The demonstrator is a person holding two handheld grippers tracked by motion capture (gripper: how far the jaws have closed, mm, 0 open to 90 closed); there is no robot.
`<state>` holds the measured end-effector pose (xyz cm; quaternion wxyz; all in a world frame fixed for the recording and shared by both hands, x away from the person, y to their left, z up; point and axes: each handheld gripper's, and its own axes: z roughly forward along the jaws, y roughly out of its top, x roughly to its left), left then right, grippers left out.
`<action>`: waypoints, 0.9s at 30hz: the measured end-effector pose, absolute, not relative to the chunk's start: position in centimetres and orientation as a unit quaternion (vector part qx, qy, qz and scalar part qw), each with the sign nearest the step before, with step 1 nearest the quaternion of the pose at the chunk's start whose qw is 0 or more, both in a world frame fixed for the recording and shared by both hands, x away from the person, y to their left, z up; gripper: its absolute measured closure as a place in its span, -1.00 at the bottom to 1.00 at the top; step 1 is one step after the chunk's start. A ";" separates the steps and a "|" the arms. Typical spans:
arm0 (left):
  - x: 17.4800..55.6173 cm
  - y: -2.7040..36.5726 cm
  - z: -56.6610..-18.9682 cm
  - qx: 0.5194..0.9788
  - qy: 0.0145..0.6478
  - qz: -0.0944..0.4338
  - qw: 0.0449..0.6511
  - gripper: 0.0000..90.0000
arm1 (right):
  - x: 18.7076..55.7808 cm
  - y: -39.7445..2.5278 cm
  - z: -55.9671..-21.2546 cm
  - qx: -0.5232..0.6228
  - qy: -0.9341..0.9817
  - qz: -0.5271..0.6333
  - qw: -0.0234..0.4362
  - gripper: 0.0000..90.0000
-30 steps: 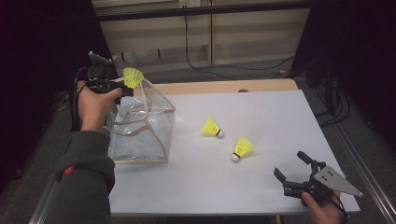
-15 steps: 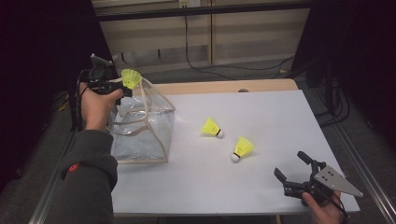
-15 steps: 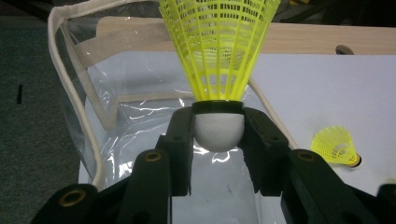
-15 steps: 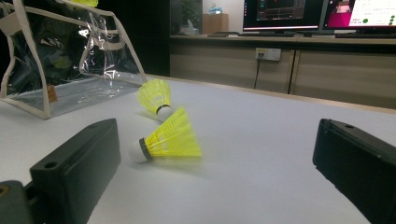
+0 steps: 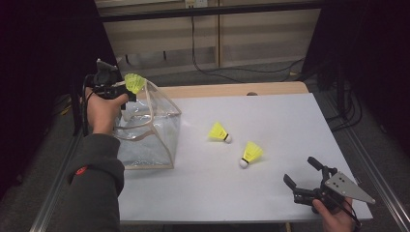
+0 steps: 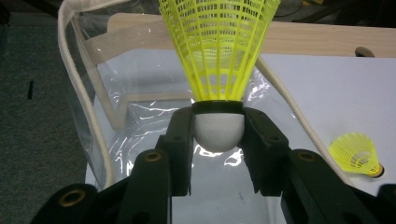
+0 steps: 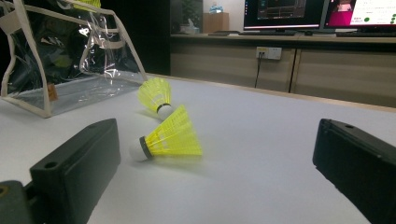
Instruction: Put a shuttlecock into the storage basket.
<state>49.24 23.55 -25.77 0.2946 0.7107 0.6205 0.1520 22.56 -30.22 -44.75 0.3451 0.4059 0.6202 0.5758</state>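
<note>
White tabletop (image 5: pixel 270 116), wood-edged at the far side, on a metal frame; dark room around it, cabinets and trailing cables behind.

Item 1, nearest you: your right gripper (image 5: pixel 306 178), held low at the near right corner of the table. Its jaws stood wide apart with nothing between them, and in the right gripper view they framed the two loose shuttlecocks.

Item 2: loose yellow shuttlecock (image 5: pixel 250 154), lying on its side on the table, white cork toward you and to the left. It was near the right gripper but apart from it.

Item 3: second loose yellow shuttlecock (image 5: pixel 218 132), just beyond the first, also on its side, cork pointing right. The two lay near each other, not touching.

Item 4: clear plastic bag (image 5: pixel 159 130) with cream trim and straps, standing at the left edge of the table, mouth upward. Whether it held anything could not be told through the glare.

Item 5, farthest: your left gripper (image 5: pixel 126 90), raised over the bag's far left corner. Its jaws were clamped on the white cork of a third yellow shuttlecock (image 6: pixel 218 51), skirt pointing away from the jaws, above the bag's open mouth.
</note>
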 end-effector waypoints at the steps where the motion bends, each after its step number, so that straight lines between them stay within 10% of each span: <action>1: 49.3 23.6 -25.8 0.709 0.622 0.155 0.294 0.44 | 22.6 -30.2 -44.7 0.406 0.620 0.575 0.345 -0.98; 27: 48.5 22.7 -24.8 0.729 0.587 0.125 0.328 0.10 | 22.4 -30.5 -44.7 0.406 0.618 0.576 0.349 -0.98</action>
